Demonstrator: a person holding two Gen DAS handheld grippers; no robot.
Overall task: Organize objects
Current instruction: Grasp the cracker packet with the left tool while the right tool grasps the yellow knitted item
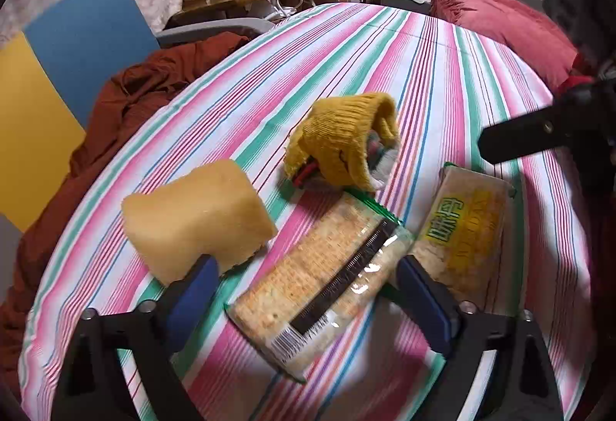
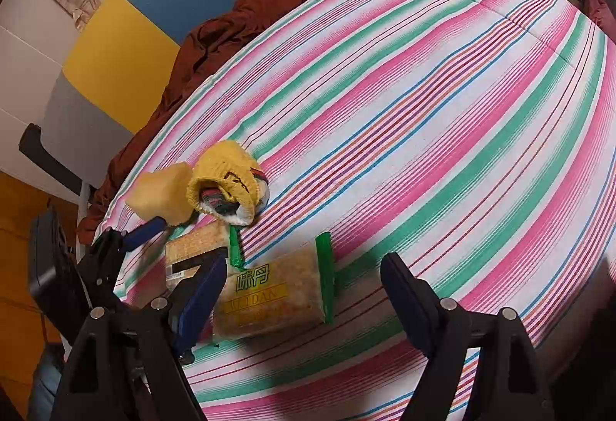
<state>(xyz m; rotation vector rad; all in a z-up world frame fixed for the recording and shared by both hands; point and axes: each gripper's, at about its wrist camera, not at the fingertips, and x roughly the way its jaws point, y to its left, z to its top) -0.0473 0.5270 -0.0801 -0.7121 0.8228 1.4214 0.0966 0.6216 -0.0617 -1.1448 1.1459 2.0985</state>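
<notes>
Two cracker packs, a yellow sponge and a yellow knit bundle lie on the striped bed sheet [image 1: 346, 47]. My left gripper [image 1: 306, 263] is open and low over the clear cracker pack [image 1: 319, 274], which lies between its blue pads without being pinched. The sponge [image 1: 196, 217] sits just beyond its left finger. The knit bundle [image 1: 346, 140] lies behind the pack. My right gripper [image 2: 304, 259] stands open over the yellow-labelled cracker pack [image 2: 269, 297], its left finger [image 2: 204, 290] beside that pack. In the right wrist view the left gripper's finger [image 2: 146, 228] touches the sponge [image 2: 165, 197].
A rust-coloured cloth [image 1: 134, 89] is heaped along the bed's left edge, in front of blue and yellow panels [image 1: 84, 36]. A red blanket [image 1: 500, 24] lies at the far right. Striped sheet [image 2: 423, 113] stretches bare beyond the objects. Cluttered desks stand behind the bed.
</notes>
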